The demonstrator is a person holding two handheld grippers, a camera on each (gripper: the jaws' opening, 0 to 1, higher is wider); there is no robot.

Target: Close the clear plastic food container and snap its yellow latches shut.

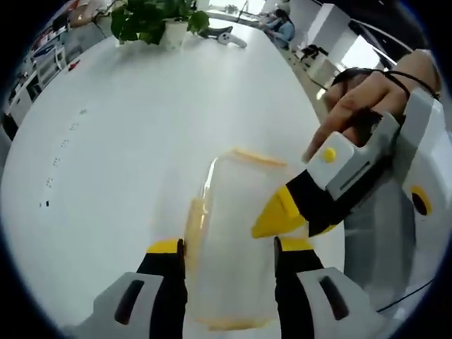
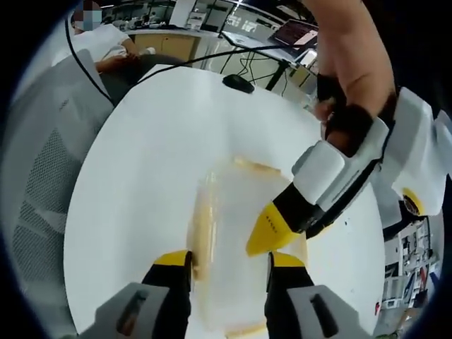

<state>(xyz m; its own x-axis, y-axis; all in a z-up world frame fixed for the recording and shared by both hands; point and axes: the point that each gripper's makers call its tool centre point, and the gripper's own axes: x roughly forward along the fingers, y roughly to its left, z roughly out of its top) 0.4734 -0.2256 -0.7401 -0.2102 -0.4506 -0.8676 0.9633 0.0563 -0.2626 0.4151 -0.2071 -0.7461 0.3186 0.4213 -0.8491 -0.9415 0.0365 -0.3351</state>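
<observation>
**Both grippers on the container, lid looks down**

The container (image 1: 236, 240) sits on the white table (image 1: 127, 176), and in the left gripper view it's right between my left gripper's (image 1: 229, 247) jaws. Its long axis runs straight away from that camera, so one short end points back at me and the other points out across the table toward the plant (image 1: 155, 18) at the far edge. A yellow latch (image 1: 194, 226) runs down its left long side, and another yellow strip shows along the far short end.

The left jaws stand either side of the box with their yellow tips against or just beside its long walls. They look closed on it, but the plastic is so clear I can't tell for sure whether they're squeezing.

The right gripper (image 1: 282, 215) comes in from the right in that view, with a hand (image 1: 367, 99) on it. Its yellow tip rests on the container's right top edge, jaws together, as far as I can see.

The right gripper view has nearly the same layout: container (image 2: 229, 254) between that gripper's (image 2: 229, 261) jaws, long axis pointing away, latch (image 2: 201, 226) on the left, left gripper (image 2: 272, 229) pressing in from the right. A mouse (image 2: 238, 82) lies at the table's far edge.
</observation>
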